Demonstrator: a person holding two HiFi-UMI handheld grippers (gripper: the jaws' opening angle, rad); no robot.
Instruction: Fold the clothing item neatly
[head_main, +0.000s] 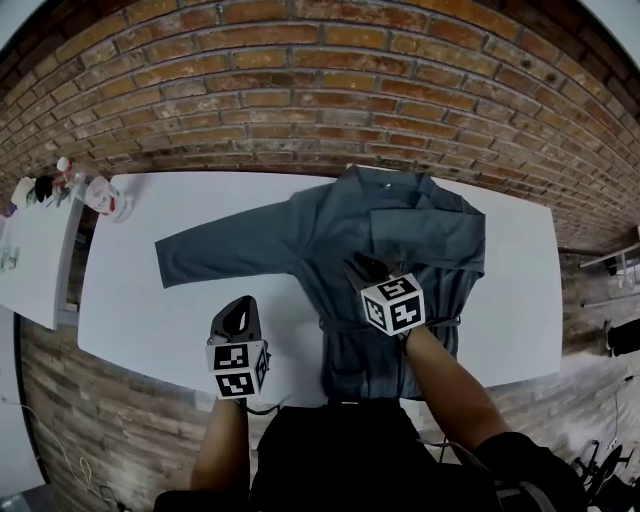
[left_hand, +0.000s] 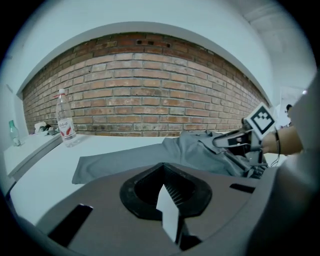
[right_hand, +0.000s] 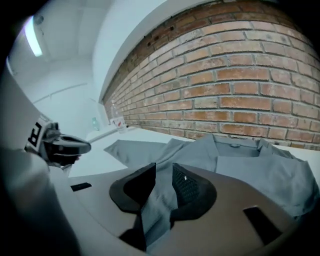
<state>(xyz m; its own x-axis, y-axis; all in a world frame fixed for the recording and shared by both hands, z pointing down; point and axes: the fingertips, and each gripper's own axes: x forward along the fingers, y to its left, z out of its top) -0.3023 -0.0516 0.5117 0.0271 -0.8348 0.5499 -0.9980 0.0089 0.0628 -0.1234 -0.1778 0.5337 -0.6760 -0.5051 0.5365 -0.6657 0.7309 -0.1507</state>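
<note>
Grey jacket (head_main: 330, 235) lies flat on the white counter (head_main: 140, 320), collar toward the brick wall (head_main: 300, 80), one sleeve (head_main: 220, 250) stretched out to the left. My left hand-held gripper (head_main: 238, 316) is closed tight and empty, over bare counter. My right hand-held gripper (head_main: 366, 268) hovers over the jacket's front, jaws narrowly apart, gripping nothing.

1. Left black two-jaw gripper (head_main: 238, 316) (left_hand: 166, 196): near left, tilted down, jaws fully together.
2. Right black two-jaw gripper (head_main: 364, 270) (right_hand: 162, 186): farther in, right of it, jaws partly apart.
3. Left forearm (head_main: 222, 450) and right forearm (head_main: 452, 388): bare, extended from near side.
</note>
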